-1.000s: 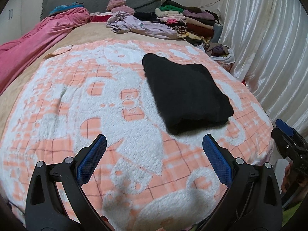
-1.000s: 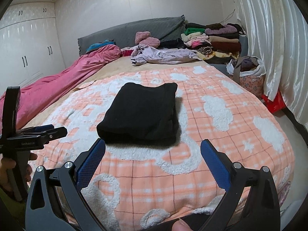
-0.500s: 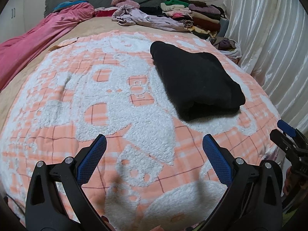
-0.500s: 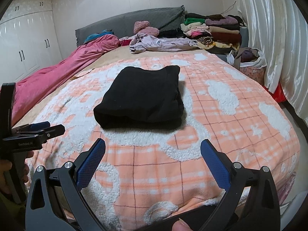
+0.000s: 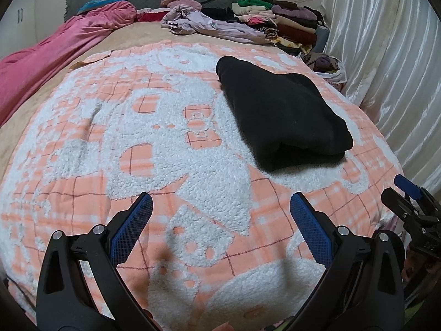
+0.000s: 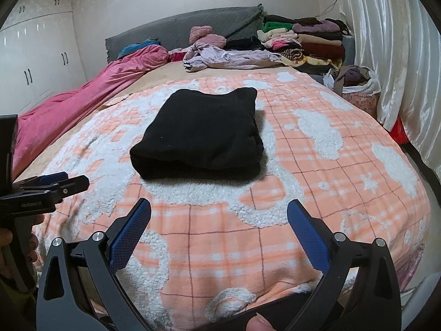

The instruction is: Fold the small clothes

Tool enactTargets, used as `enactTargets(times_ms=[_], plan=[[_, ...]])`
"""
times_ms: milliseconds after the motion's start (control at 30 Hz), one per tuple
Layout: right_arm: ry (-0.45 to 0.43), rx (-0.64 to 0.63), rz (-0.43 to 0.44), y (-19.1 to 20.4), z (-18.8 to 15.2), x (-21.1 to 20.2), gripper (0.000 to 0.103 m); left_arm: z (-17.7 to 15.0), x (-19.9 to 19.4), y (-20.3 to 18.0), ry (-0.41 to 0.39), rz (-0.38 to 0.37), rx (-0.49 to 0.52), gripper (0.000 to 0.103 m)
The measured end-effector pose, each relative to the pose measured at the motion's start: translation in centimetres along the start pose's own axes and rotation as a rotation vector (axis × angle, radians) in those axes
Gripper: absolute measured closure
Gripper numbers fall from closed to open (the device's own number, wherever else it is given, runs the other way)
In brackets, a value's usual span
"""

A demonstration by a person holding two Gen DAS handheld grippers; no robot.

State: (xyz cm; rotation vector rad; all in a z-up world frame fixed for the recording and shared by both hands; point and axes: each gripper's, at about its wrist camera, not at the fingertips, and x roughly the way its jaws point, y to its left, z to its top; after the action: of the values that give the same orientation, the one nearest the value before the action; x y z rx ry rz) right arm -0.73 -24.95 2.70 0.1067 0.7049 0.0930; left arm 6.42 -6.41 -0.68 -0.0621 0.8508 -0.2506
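Observation:
A black garment (image 5: 281, 113) lies folded in a thick rectangle on the orange and white fleece blanket (image 5: 115, 127); it also shows in the right wrist view (image 6: 201, 135). My left gripper (image 5: 220, 209) is open and empty, held over the blanket's near edge, short of the garment. My right gripper (image 6: 219, 215) is open and empty, also back from the garment at the bed's foot. Each gripper shows at the edge of the other's view.
A pink duvet (image 6: 82, 102) runs along the bed's left side. A lilac garment (image 6: 228, 58) lies loose near the grey headboard. A stack of folded clothes (image 6: 303, 41) stands at the far right. A bag (image 6: 355, 82) and white curtains (image 6: 391, 41) are on the right.
Both grippers have stayed open and drawn slightly closer to the folded black garment, tilting down. The garment has not moved.

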Motion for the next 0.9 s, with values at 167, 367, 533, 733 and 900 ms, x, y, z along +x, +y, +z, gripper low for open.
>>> enactTargets(times_ms=[167, 367, 533, 733, 900], plan=[[-0.002, -0.001, -0.001, -0.13, -0.06, 0.08, 0.004, -0.04, 0.03, -0.07, 0.002, 0.001, -0.002, 0.009], [-0.001, -0.004, 0.002, -0.19, -0.05, 0.25, 0.004, -0.04, 0.03, -0.10, 0.002, 0.006, -0.003, 0.009], [0.001, -0.001, -0.003, -0.12, -0.07, 0.26, 0.004, -0.11, 0.04, -0.11, -0.001, 0.011, -0.002, 0.009], [0.001, -0.004, -0.004, -0.10, -0.10, 0.23, 0.004, -0.12, 0.03, -0.12, 0.000, 0.011, -0.003, 0.009], [0.003, -0.002, -0.003, -0.09, -0.13, 0.24, 0.004, -0.14, 0.02, -0.14, 0.002, 0.012, -0.004, 0.009]])
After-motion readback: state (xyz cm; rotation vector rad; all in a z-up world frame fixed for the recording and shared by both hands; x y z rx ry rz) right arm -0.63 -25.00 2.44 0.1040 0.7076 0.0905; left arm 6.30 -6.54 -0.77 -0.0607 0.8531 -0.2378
